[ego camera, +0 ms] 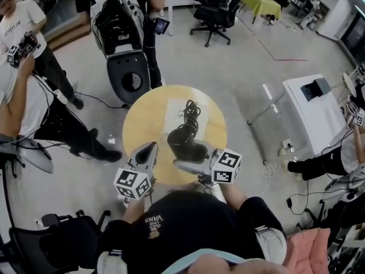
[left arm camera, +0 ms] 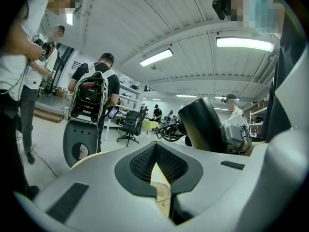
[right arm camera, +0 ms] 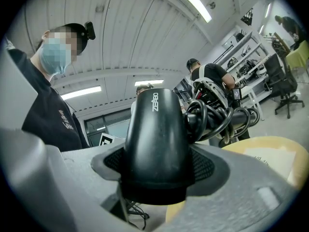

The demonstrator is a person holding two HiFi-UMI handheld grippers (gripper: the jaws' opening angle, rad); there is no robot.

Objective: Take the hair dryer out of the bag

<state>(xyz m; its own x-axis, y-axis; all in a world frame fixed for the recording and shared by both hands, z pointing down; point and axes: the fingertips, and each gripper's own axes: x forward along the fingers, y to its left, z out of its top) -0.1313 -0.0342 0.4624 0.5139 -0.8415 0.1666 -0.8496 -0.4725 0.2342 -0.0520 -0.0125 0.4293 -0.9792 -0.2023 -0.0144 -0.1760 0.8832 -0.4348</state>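
A black hair dryer hangs just over the round yellow table, and my right gripper is shut on its barrel. In the right gripper view the barrel fills the space between the jaws, with its coiled black cord bunched behind it. The cord lies over a flat pale bag in the middle of the table. My left gripper sits just left of the dryer, shut and holding nothing. From the left gripper view, the dryer stands to the right of the closed jaws.
A black and grey machine shell stands on the floor beyond the table, with a person behind it. Another person stands at the left. A white desk is on the right and an office chair is further back. Cables trail on the floor.
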